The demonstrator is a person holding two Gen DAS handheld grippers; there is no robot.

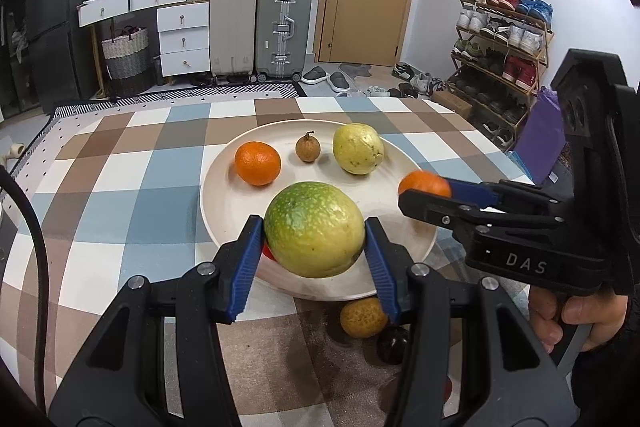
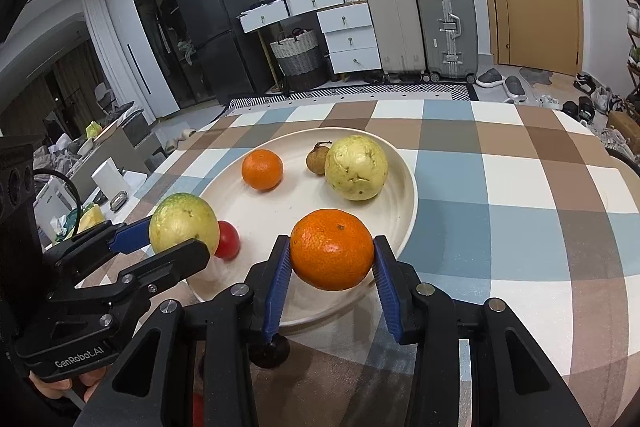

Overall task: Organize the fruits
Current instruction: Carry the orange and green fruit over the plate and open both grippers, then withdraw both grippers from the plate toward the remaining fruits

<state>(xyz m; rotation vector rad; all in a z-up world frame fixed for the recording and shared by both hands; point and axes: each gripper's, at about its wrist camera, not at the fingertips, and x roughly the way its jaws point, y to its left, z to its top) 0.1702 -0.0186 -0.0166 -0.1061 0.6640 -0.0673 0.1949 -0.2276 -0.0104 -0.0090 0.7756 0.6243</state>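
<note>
Left gripper (image 1: 314, 241) fingers clamp the green-yellow guava (image 1: 314, 229) over the plate (image 1: 224, 203), half-hiding a red fruit (image 2: 228, 239); right gripper (image 2: 332, 263) fingers bracket the mandarin (image 2: 332, 254), contact unclear.

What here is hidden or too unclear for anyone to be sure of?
- Small red fruit: left wrist view, nearly all hidden behind the held green-yellow round fruit.
- Dark round fruit on the checked tablecloth: both views, gripper fingers cover part.
- Right gripper: right wrist view, unclear whether its blue pads press the large orange citrus.
</note>
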